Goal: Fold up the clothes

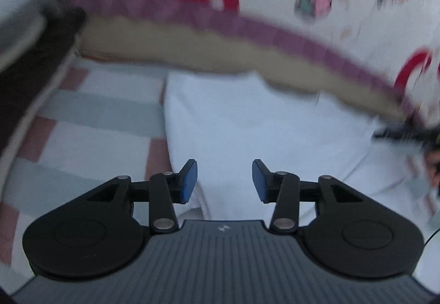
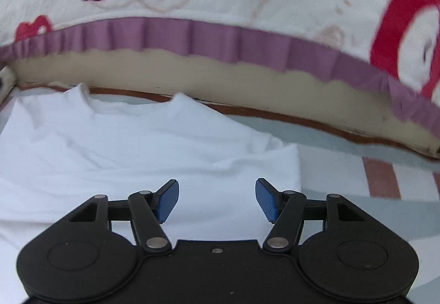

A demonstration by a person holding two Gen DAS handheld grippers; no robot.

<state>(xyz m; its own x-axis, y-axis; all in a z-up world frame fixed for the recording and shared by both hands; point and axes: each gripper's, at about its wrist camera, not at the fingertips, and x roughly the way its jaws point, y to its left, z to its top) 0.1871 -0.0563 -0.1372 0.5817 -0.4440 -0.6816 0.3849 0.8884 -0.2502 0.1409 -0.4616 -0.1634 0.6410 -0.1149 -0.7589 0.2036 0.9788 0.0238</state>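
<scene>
the white shirt [image 2: 143,144] lies on the striped sheet [image 2: 357,183], its side already folded in; more folds look left. left claw [image 1: 225,180] and right claw [image 2: 217,199] hang released above it, grasping nothing.

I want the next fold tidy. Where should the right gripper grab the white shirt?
Probably the near right corner of the shirt, coming from the right over the striped cloth. Its folded edge lies free there, and the open right gripper hovers beside it.
</scene>
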